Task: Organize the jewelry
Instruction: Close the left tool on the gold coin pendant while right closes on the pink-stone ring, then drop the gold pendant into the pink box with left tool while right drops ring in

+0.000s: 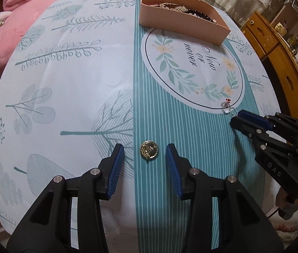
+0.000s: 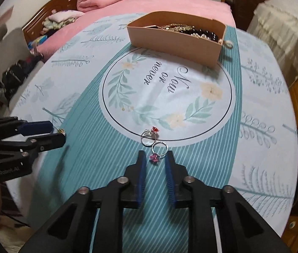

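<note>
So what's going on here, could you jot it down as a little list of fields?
surface: tablecloth printed with leaves and "Now or never"
box: tan cardboard box at the far end, holding necklaces and beads
left gripper: jaws apart on either side of a round gold brooch, not touching it
right gripper: jaws narrow, pink-stone ring at their tips, no contact visible
nearby: red-stone ring lying against the pink one
not boxed yet: brooch, both rings
</note>
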